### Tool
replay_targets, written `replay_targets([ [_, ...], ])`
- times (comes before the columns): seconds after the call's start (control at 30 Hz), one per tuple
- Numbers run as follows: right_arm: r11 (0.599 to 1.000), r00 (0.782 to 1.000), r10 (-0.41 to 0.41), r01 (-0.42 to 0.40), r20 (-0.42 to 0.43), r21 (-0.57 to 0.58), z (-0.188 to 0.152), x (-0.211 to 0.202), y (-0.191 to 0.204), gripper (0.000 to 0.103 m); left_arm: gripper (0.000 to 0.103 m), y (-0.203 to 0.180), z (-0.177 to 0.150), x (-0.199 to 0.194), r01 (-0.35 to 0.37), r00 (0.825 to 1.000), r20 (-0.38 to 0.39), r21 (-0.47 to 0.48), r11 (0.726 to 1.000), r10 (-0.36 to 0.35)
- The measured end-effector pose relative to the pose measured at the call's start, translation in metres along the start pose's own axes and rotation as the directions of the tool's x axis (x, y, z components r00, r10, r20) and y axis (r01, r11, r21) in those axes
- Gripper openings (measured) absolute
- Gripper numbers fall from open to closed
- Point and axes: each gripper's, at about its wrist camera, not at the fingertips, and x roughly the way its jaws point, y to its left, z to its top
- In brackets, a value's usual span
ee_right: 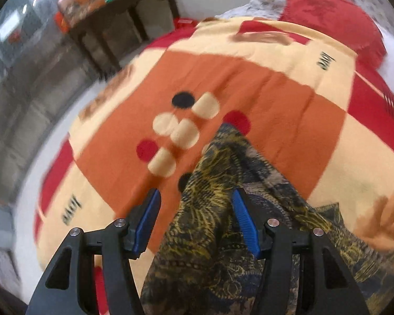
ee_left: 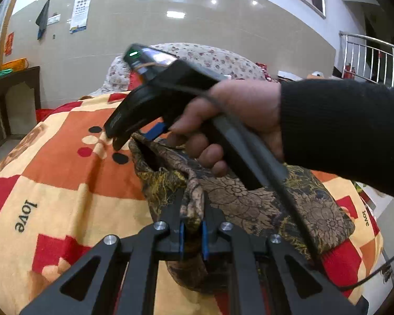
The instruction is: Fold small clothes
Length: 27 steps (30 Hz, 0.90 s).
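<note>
The left tongs (ee_left: 193, 232) pinch a bunched fold of the garment (ee_left: 262, 204), which lies on the bed (ee_left: 65, 183) ahead. The right tongs (ee_right: 195, 223) gape, cloth between them unpressed

1 garment (ee_left: 249, 199), 1 blanket (ee_left: 65, 183), 2 grippers, 1 hand (ee_left: 239, 115), 1 side table (ee_right: 123, 26).

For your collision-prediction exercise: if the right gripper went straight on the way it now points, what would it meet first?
Probably the patterned garment, already lying between the open right gripper; beyond it, the checked blanket. Depth is unclear.
</note>
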Motion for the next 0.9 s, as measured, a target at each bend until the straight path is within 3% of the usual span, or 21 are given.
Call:
replay_targets([
  [0.13,0.987,0.990,-0.136,0.132,-0.033,-0.091,-0.001,0.008,0.010,0.052,0.009,-0.004,0.000,-0.001,0.022,1.000,-0.005,0.012,1.000,-0.022],
  [0.17,0.983,0.986,-0.163,0.160,-0.028,-0.094,0.000,0.008,0.009,0.047,0.009,-0.004,0.000,-0.001,0.025,1.000,-0.005,0.011,1.000,-0.025],
  [0.23,0.989,0.990,-0.137,0.134,-0.042,-0.065,0.001,0.007,0.003,0.027,0.009,-0.004,0.000,-0.001,0.028,1.000,-0.005,0.008,1.000,-0.028],
  [0.33,0.991,0.989,-0.134,0.132,-0.067,-0.036,0.000,0.006,-0.006,0.011,0.009,-0.001,0.001,-0.001,0.033,0.999,-0.009,-0.009,0.999,-0.033],
  [0.63,0.995,0.995,-0.087,0.089,-0.059,0.047,-0.005,-0.017,-0.036,0.008,0.009,-0.018,0.013,-0.005,0.100,0.995,-0.020,-0.001,0.995,-0.100],
  [0.9,0.984,0.996,-0.088,0.092,-0.036,0.152,-0.038,-0.042,-0.084,0.007,0.009,-0.057,0.009,0.011,0.202,0.975,-0.110,0.055,0.978,-0.195],
])
